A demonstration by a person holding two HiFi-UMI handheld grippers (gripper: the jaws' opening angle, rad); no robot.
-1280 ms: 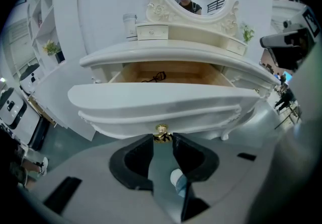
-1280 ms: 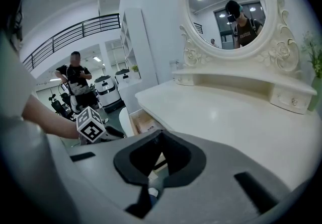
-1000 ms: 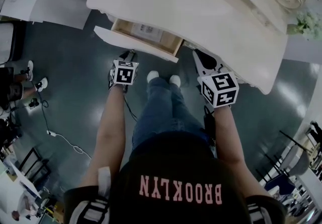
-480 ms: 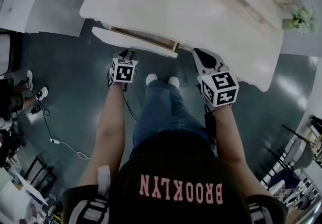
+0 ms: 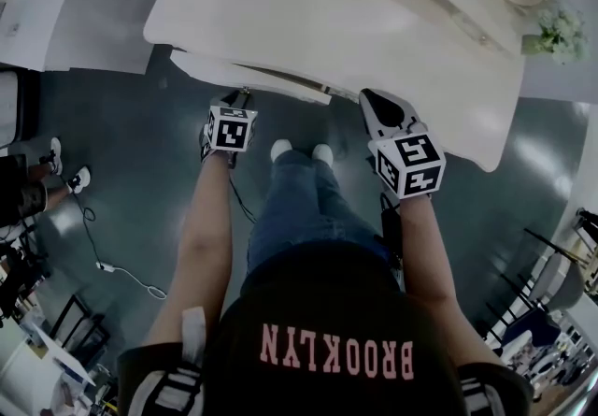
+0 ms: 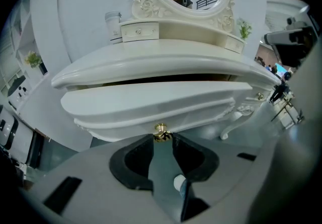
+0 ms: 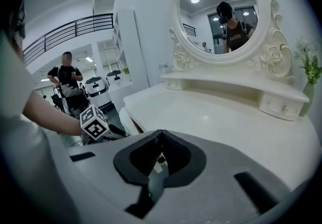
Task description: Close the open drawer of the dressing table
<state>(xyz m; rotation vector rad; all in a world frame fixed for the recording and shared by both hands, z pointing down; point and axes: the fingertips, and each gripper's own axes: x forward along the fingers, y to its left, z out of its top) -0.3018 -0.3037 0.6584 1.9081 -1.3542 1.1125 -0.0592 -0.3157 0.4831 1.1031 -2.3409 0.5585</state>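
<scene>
- Left gripper [image 6: 162, 138]: jaws partly spread, clamped on brass knob [image 6: 161, 131] of drawer [image 6: 156, 99].
- Drawer noted almost fully in, under dressing table [image 5: 374, 21] front edge.
- Right gripper [image 7: 161, 135]: jaws closed together, nothing held.

Bright overhead light; fisheye warp; dark corners; blurred foreground.

One cream-white carved dressing table [image 5: 374, 21], one long front drawer [image 6: 151, 102], one small round brass knob [image 6: 161, 128], one round carved-frame mirror [image 7: 221, 11], two little upper drawers [image 6: 141, 30], one white flower sprig [image 5: 558, 31], two grey grippers with marker cubes, left gripper [image 6: 162, 136] and right gripper [image 7: 161, 133]
</scene>
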